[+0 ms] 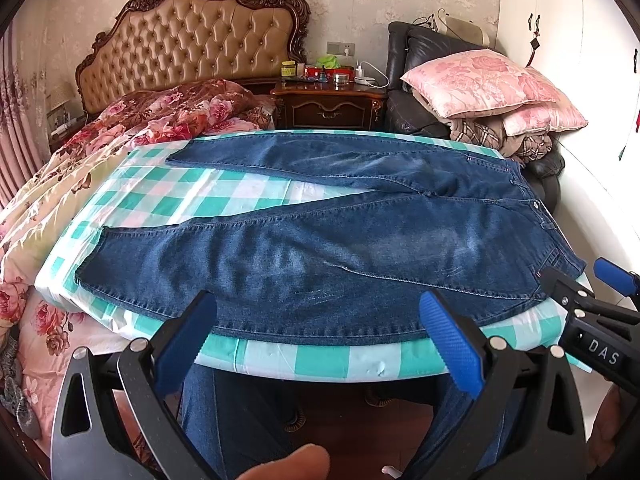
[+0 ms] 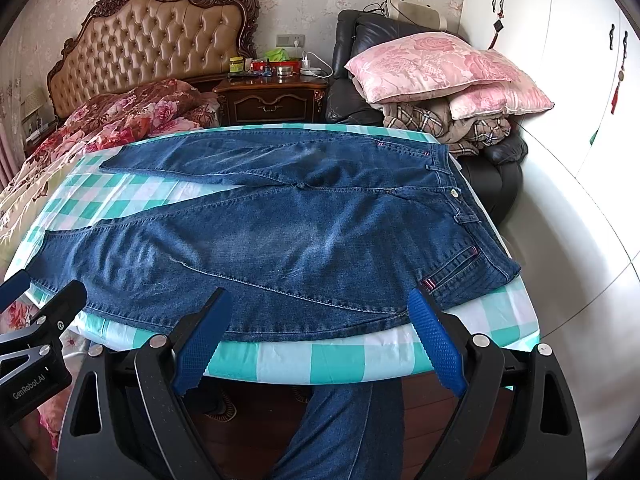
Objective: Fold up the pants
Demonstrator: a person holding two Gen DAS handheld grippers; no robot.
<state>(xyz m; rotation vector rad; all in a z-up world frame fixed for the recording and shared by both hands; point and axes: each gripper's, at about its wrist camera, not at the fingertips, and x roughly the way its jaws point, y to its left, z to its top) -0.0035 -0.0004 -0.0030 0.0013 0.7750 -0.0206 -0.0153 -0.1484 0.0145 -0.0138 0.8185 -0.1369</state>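
Note:
Blue jeans (image 1: 320, 248) lie flat and spread on a table with a green-and-white checked cloth (image 1: 168, 196), waistband to the right, legs parted toward the left. They also show in the right wrist view (image 2: 280, 236). My left gripper (image 1: 320, 320) is open and empty, above the table's near edge at the near leg. My right gripper (image 2: 320, 320) is open and empty at the near edge by the hip pocket (image 2: 452, 272). The right gripper's fingers (image 1: 612, 276) show at the right of the left wrist view; the left gripper's fingers (image 2: 60, 300) show at the left of the right wrist view.
A bed with a floral quilt (image 1: 120, 132) stands behind and left of the table. A wooden nightstand (image 1: 328, 104) with small items is at the back. A dark armchair stacked with pink pillows (image 1: 492, 84) is back right. White wardrobe doors (image 2: 560, 80) are on the right.

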